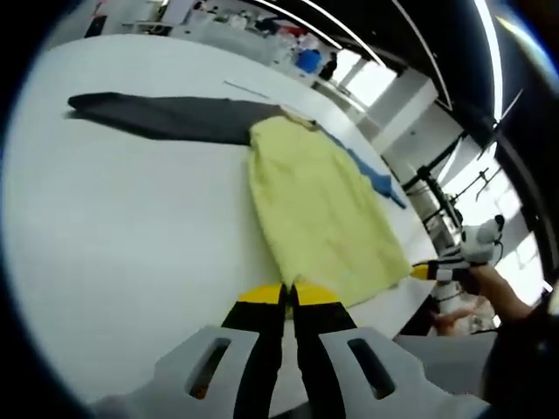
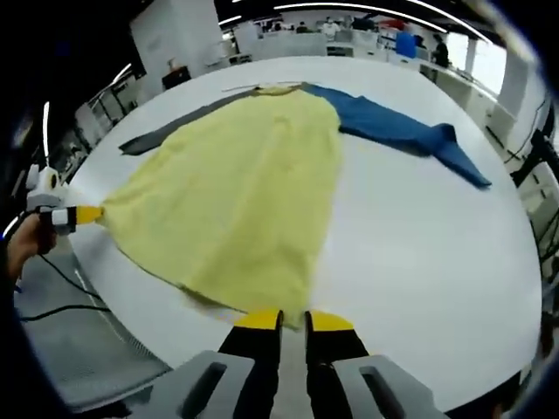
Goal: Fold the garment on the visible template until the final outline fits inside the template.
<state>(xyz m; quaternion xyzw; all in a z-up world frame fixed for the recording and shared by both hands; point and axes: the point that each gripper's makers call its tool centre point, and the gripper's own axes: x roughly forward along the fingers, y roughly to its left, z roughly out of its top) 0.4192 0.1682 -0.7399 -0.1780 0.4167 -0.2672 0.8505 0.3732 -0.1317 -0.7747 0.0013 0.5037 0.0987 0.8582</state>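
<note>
Two corners of the yellow garment [image 2: 236, 201] are being pinched, my left gripper [image 1: 289, 295] and right gripper [image 2: 293, 319] both clamped on its hem. I am lifting evenly, keeping the cloth taut over the white table [image 2: 419, 227].

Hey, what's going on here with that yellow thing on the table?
A person is working a garment with a handheld gripper in each hand. It lies spread flat on a white table: yellow body, one grey sleeve and one blue sleeve stretched out to the sides. The left gripper pinches one bottom corner of the hem, and the right gripper is closed at the other. No fold is made yet.
</note>
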